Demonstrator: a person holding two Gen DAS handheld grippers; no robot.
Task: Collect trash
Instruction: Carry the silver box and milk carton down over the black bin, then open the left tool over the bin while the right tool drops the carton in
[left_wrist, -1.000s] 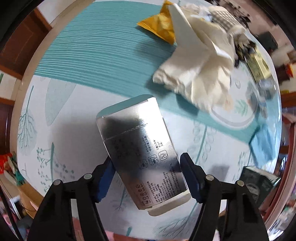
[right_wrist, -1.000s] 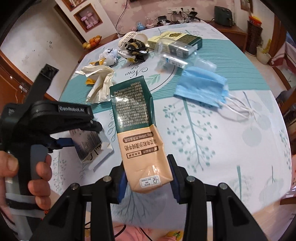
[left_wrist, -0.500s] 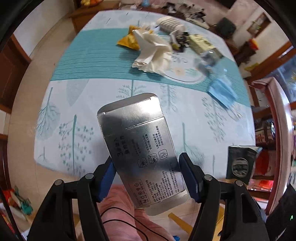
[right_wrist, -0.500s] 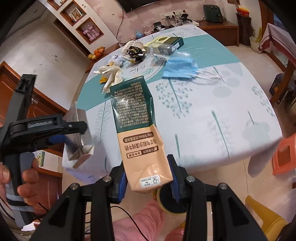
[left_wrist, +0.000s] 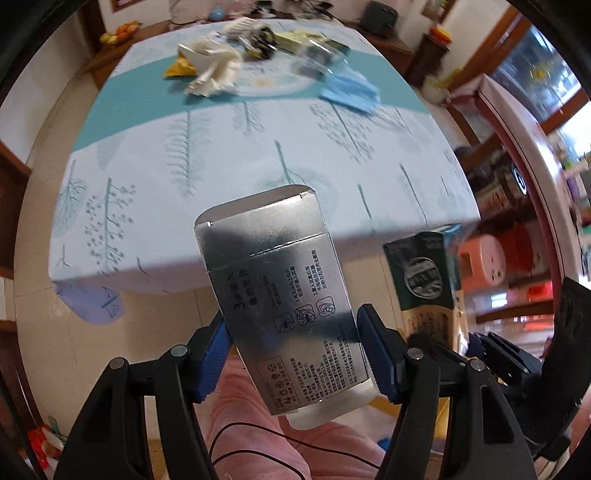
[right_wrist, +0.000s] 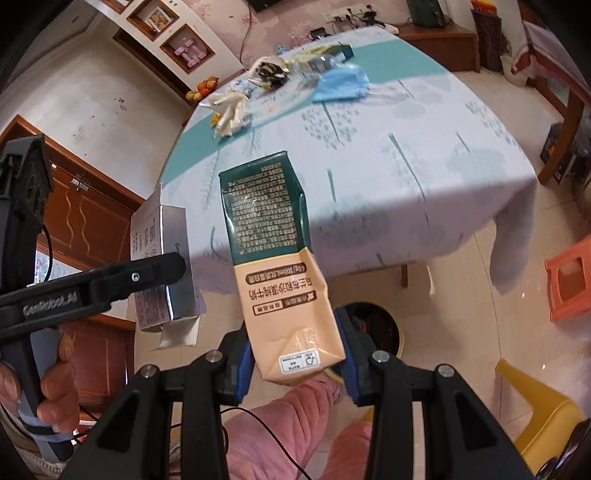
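My left gripper (left_wrist: 293, 354) is shut on a flat silver box (left_wrist: 273, 291) with printed text, held in the air off the table's near edge. That silver box (right_wrist: 162, 266) also shows at the left of the right wrist view, in the left gripper (right_wrist: 162, 267). My right gripper (right_wrist: 295, 360) is shut on a green and tan milk carton (right_wrist: 275, 266), its base between the blue pads. The same carton (left_wrist: 430, 280) appears at the right of the left wrist view. Below the carton, a round dark bin (right_wrist: 373, 328) stands on the floor.
The table (left_wrist: 236, 155) with its tree-print cloth still carries crumpled white paper (left_wrist: 214, 70), a yellow wrapper (left_wrist: 177, 68), a blue face mask (right_wrist: 341, 83) and several wrappers at the far end. Pink-clad legs (right_wrist: 280, 428), an orange stool (right_wrist: 569, 284) and a yellow chair (right_wrist: 535, 417) sit near.
Both grippers have pulled back from over the table to beyond its near edge, each keeping its item. The floor, the bin and the person's legs have come into view.
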